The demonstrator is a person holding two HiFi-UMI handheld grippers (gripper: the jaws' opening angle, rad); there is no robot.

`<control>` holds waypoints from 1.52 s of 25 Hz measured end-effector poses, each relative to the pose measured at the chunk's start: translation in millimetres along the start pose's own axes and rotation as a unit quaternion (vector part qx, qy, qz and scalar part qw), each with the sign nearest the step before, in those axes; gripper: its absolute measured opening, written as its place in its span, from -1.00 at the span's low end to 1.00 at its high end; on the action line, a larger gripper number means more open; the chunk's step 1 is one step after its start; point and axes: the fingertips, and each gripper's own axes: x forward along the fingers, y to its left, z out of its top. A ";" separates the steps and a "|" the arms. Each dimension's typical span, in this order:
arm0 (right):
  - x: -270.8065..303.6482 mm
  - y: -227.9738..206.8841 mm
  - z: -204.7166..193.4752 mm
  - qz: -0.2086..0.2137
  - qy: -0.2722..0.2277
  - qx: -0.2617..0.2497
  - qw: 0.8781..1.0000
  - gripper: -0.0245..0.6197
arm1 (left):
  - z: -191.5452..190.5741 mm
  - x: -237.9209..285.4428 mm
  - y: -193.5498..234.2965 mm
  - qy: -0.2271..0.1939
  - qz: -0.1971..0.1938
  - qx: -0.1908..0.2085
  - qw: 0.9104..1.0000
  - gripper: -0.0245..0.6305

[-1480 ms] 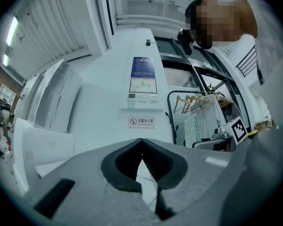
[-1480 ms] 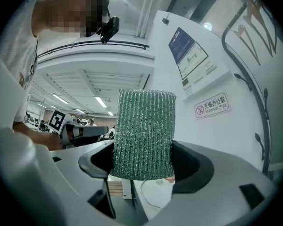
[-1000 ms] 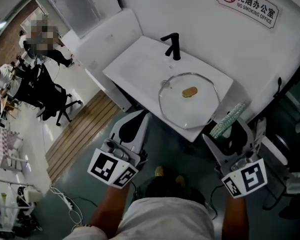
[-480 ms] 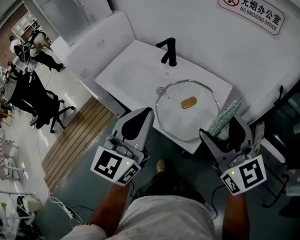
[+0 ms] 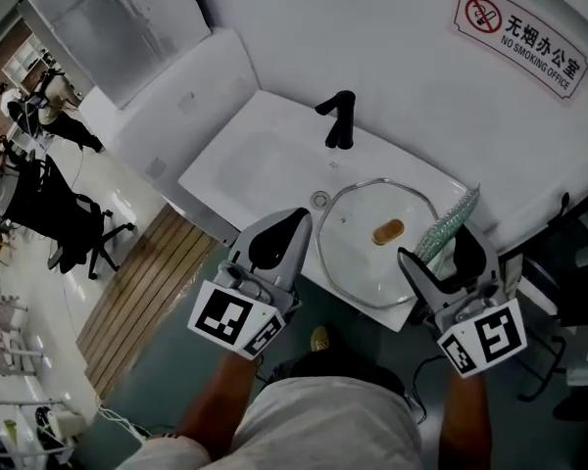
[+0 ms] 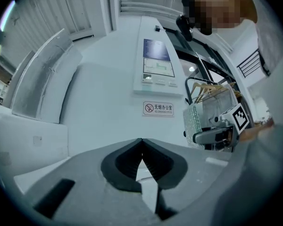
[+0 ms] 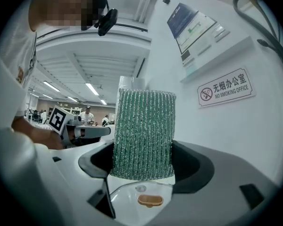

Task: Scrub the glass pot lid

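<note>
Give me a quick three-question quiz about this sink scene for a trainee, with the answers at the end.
1. True or false: the left gripper is shut and empty.
2. What does the right gripper hold? A) green scrub pad B) bottle brush C) soap bottle
3. Fill in: the tap behind the glass lid is coloured ____.
Key: 1 true; 2 A; 3 black.
</note>
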 end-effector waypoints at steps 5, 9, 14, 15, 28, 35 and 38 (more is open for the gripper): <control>24.4 -8.1 -5.8 -0.020 0.018 -0.012 1.000 0.16 | -16.0 17.4 23.4 0.018 -0.020 -0.008 1.000 -0.88; 39.1 -10.8 -12.7 -0.020 0.041 -0.024 0.999 0.16 | -29.2 29.0 37.1 0.036 -0.027 -0.015 0.999 -0.88; 57.1 -19.4 -20.1 0.006 0.084 -0.048 0.995 0.16 | -48.7 42.9 44.0 0.070 -0.028 -0.030 0.997 -0.87; 60.5 -21.4 -21.7 0.013 0.091 -0.052 0.994 0.16 | -53.6 45.1 44.6 0.078 -0.026 -0.034 0.996 -0.87; 103.2 -34.3 -63.9 0.127 0.228 -0.135 0.956 0.16 | -132.0 57.1 52.8 0.207 0.012 -0.087 0.974 -0.78; 122.9 -24.9 -98.1 0.189 0.303 -0.179 0.917 0.16 | -163.2 58.9 55.1 0.257 0.019 -0.102 0.961 -0.54; 128.2 -22.9 -115.0 0.211 0.339 -0.201 0.894 0.16 | -177.3 59.3 54.7 0.283 0.017 -0.112 0.953 -0.49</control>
